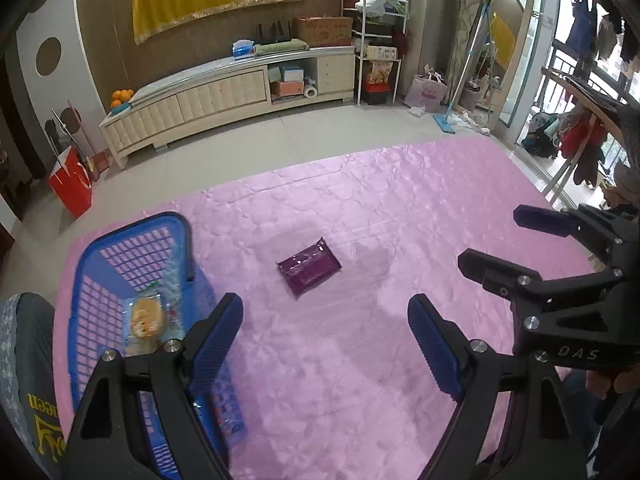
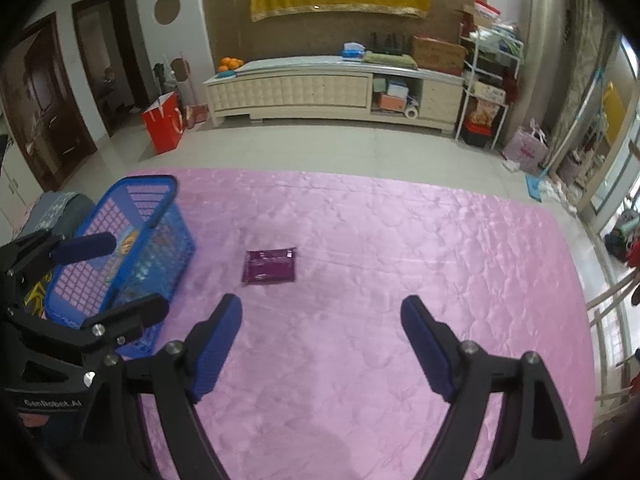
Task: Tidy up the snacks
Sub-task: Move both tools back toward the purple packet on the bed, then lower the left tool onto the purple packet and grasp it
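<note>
A purple snack packet (image 1: 309, 270) lies flat on the pink quilt (image 1: 360, 360), ahead of both grippers; the right wrist view shows it as purple snack packet (image 2: 269, 266). My left gripper (image 1: 326, 312) hovers open and empty, its left finger over the rim of the blue basket (image 1: 92, 264). Inside that basket lies a clear-wrapped pastry (image 1: 147, 318). My right gripper (image 2: 322, 312) is open too, with nothing between its fingers, short of the packet. In the left wrist view the right gripper (image 1: 490, 240) shows at the right edge; the left gripper (image 2: 120, 276) appears beside the blue basket (image 2: 120, 240).
The pink quilt (image 2: 400, 280) ends at a tiled floor (image 2: 320, 148). Beyond stand a cream TV cabinet (image 2: 320, 88), a red paper bag (image 2: 164, 122) and a white shelf rack (image 2: 488, 92). A sleeve or leg in patterned cloth (image 1: 24, 360) sits left of the basket.
</note>
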A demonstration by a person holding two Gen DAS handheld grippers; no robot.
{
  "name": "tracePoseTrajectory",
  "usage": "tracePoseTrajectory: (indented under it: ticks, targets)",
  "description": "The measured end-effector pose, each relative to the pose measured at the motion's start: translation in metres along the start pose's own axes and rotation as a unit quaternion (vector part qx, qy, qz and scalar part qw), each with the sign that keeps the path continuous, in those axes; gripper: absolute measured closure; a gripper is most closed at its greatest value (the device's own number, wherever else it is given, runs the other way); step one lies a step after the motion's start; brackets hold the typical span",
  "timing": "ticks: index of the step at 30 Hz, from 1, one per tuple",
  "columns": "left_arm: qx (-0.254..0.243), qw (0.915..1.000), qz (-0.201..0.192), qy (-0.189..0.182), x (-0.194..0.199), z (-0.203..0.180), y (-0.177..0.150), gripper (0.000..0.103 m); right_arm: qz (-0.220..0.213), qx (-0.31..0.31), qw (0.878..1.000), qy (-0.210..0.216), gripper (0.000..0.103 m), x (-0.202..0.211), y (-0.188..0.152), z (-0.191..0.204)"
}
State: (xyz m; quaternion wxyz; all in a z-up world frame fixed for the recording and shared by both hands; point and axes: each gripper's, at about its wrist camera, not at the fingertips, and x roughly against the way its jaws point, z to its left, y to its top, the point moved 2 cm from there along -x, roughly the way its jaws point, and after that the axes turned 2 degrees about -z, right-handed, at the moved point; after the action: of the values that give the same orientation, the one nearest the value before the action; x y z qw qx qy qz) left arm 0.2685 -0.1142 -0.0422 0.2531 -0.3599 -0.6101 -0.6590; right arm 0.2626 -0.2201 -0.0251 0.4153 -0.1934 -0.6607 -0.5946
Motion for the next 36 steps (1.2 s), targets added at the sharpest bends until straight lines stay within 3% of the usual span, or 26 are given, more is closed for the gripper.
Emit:
tracePoseTrajectory:
  ticks: [8,17,23,29,36]
  targets:
    - [0.044,0.9989,0.014,0.012,-0.052,-0.004,0.008,0.02,0.02,-0.022,0.999,-0.012,0.017,-0.04,-0.002,-0.032]
    - [0.076,0.9956,0.04,0.04,-0.109,0.012,0.01,0.02,0.043,-0.026,0.999,-0.005,0.017,-0.094,0.004,-0.042]
    - [0.11,0.9913,0.064,0.032,-0.147,0.026,0.008,0.02,0.058,-0.024,0.998,-0.007,0.017,-0.131,0.008,-0.048]
    - [0.101,0.9901,0.088,0.042,-0.178,0.027,0.006,0.02,0.069,-0.017,0.997,-0.008,0.017,-0.149,0.004,-0.053]
    - [0.121,0.9875,0.097,0.028,-0.2,0.029,0.007,0.02,0.073,-0.012,0.997,-0.015,0.017,-0.156,0.008,-0.056]
